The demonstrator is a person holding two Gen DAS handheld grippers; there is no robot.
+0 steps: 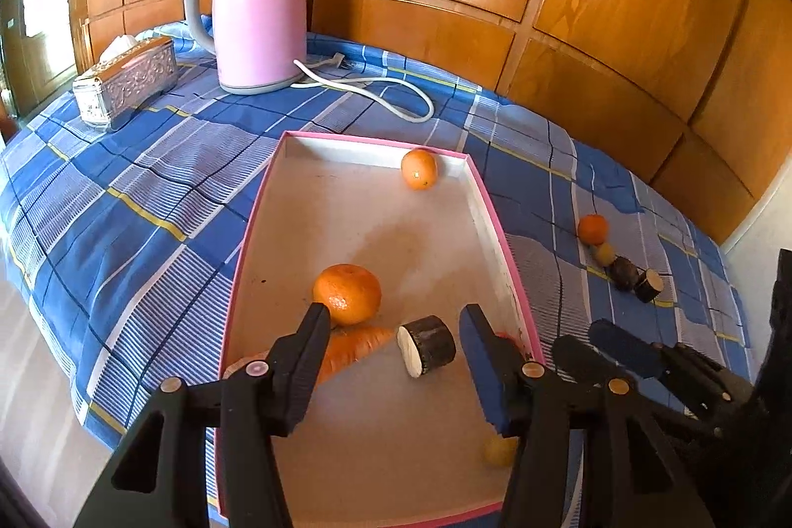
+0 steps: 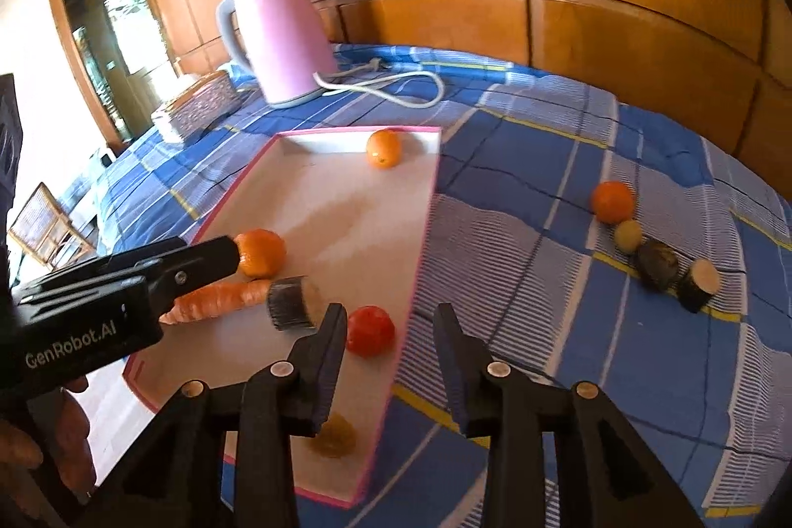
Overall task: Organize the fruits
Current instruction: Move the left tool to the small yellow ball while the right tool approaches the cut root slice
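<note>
Over tray (image 1: pixel 500 231): both grippers (image 1: pixel 396 320) (image 2: pixel 391 320) open, empty

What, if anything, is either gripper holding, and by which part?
Nothing is held. The left gripper stands open above the dark cut piece in the pink-rimmed tray; the right gripper is open, its jaws empty.

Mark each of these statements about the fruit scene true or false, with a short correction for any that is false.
1. The pink-rimmed box holds a carrot. True.
2. Every orange is in the box. False: one orange lies on the blue checked cloth.
3. The pink kettle stands outside the box. True.
4. The right tool grips the red fruit. False: its jaws stand open and empty.
5. The left tool is shut on the carrot. False: it is open, holding nothing.
</note>
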